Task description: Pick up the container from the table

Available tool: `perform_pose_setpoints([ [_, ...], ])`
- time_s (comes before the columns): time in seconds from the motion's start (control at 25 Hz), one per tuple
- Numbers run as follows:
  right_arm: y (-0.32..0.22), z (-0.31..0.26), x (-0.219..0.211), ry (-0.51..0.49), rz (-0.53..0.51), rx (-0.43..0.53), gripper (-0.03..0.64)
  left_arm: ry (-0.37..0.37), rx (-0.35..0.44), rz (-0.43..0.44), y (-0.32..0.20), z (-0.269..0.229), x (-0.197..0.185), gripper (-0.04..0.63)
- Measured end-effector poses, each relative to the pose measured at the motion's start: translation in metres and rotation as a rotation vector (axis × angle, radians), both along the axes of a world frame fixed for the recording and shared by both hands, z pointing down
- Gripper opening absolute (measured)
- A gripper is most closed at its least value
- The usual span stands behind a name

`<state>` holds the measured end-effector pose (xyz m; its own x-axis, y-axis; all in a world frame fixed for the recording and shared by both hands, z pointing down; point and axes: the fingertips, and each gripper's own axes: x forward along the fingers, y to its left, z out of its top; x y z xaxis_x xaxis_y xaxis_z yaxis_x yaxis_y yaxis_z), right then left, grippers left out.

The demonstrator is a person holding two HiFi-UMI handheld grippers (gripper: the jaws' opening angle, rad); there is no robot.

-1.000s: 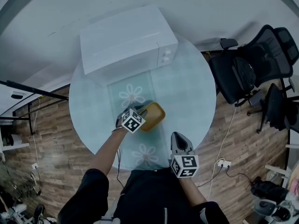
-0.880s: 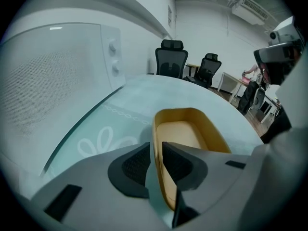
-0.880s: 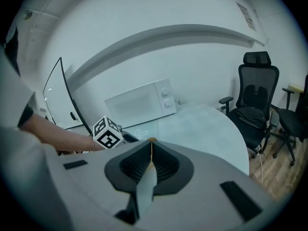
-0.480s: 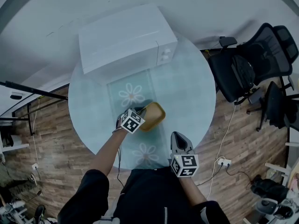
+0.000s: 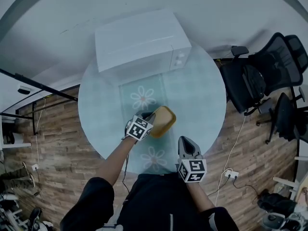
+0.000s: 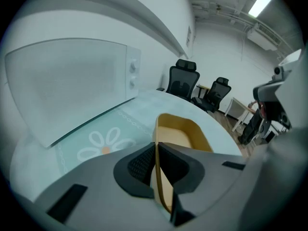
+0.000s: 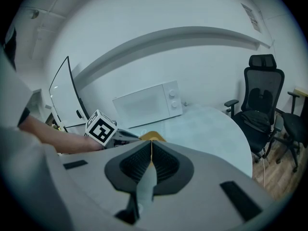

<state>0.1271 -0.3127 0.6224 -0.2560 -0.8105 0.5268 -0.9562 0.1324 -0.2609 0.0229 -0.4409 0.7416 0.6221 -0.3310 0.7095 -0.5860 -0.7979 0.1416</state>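
Observation:
The yellow-tan rectangular container [image 5: 164,121] is over the round glass table [image 5: 204,97], near its front. My left gripper [image 5: 150,117] is shut on the container's near left wall, and its jaws have just been closing on that wall. In the left gripper view the thin wall [image 6: 156,150] stands pinched between the black pads [image 6: 139,165], with the container's hollow [image 6: 182,134] beyond. My right gripper [image 5: 186,144] hovers shut and empty at the table's front edge, apart from the container. In the right gripper view its closed jaws [image 7: 150,160] hide most of the container [image 7: 153,136].
A white microwave [image 5: 142,40] stands at the table's back. A clear mat with daisy prints [image 5: 143,99] lies beneath the container. Black office chairs [image 5: 255,83] stand to the right, and cables with a power strip [image 5: 230,173] lie on the wood floor.
My left gripper closed on the container's wall and rose a little with it; the container now looks slightly tilted. The right gripper stayed put.

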Motion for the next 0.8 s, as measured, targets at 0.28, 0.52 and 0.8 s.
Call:
perform_pose_setpoints([
  [0.28,0.006,-0.013,-0.018,0.01,-0.039,0.038,0.025,0.071,0.033,-0.099,0.012,-0.051,-0.022,0.028],
  [0.52,0.012,-0.026,-0.038,0.011,-0.045,0.07,0.025,0.077,0.116,-0.144,0.028,-0.095,-0.047,0.028],
  [0.8,0.02,-0.04,-0.047,0.009,-0.05,0.106,0.025,0.103,0.147,-0.22,0.049,-0.13,-0.072,0.028],
])
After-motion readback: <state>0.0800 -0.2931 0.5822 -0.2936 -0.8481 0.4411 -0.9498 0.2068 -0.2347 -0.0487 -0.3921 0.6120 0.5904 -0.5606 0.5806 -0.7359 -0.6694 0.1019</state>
